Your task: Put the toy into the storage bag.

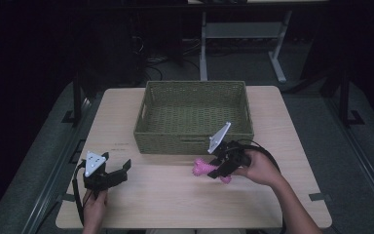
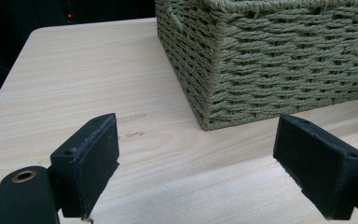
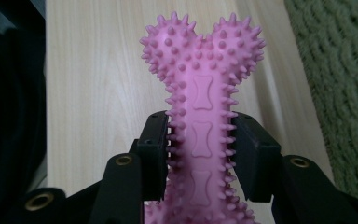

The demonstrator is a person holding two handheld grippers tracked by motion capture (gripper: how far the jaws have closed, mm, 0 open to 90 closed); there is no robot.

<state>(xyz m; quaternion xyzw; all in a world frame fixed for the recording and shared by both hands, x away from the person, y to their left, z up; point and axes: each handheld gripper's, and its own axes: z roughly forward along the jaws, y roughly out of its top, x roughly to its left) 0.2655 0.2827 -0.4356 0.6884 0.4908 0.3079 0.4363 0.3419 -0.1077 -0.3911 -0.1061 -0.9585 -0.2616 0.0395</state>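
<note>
No readable text anywhere. Right gripper (image 3: 200,154) pinches the pink spiked bone toy (image 3: 200,93) mid-shaft, knobbed end ahead of it. Left gripper (image 2: 198,163) spread, basket (image 2: 270,60) just ahead.

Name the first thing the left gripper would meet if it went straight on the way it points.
Probably the near corner of the green woven basket; the open left gripper has bare wooden table before that.
</note>
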